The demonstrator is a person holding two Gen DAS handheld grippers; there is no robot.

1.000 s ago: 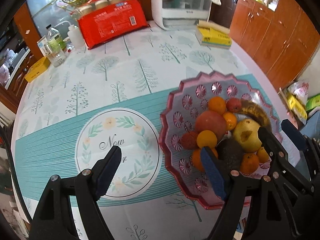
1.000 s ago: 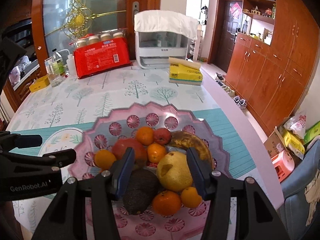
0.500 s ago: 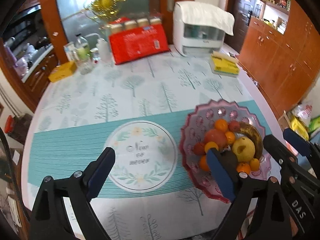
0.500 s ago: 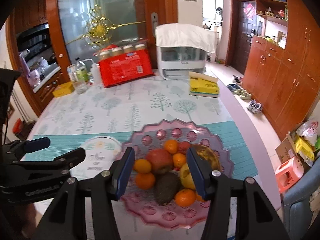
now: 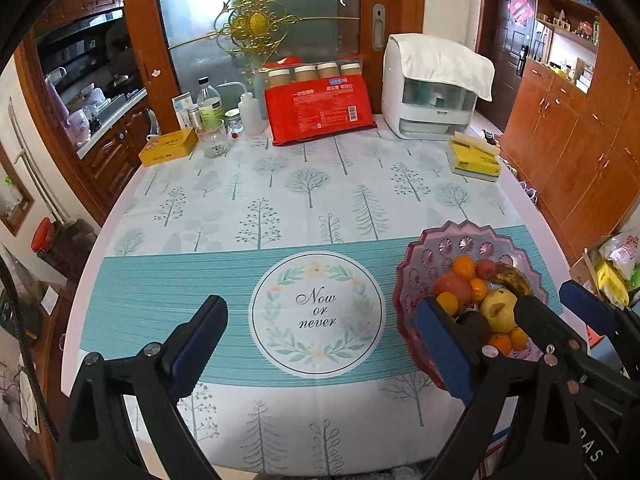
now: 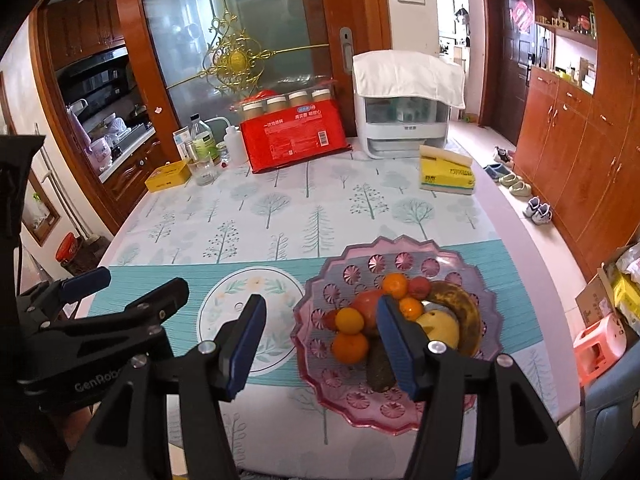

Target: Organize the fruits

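A pink scalloped plate (image 6: 404,254) (image 5: 424,256) sits at the table's front right and holds a pile of fruit: oranges (image 6: 349,320), a red apple (image 5: 454,286), a yellow pear (image 5: 498,308), a brown banana (image 6: 460,304) and a dark avocado (image 6: 378,366). My left gripper (image 5: 320,340) is open and empty, high above the tablecloth's round "Now or never" print (image 5: 318,312). My right gripper (image 6: 320,334) is open and empty, raised above the plate's left edge; it also shows in the left wrist view (image 5: 568,312).
At the table's back stand a red package (image 5: 318,110), a white appliance with a towel (image 5: 432,88), a yellow tissue pack (image 5: 474,158), a yellow box (image 5: 168,152), bottles and a glass (image 5: 214,140). Wooden cabinets line the right wall.
Both grippers have pulled up and back from the plate, so the fruit looks smaller and more of the table and room shows. Both stay open and empty.
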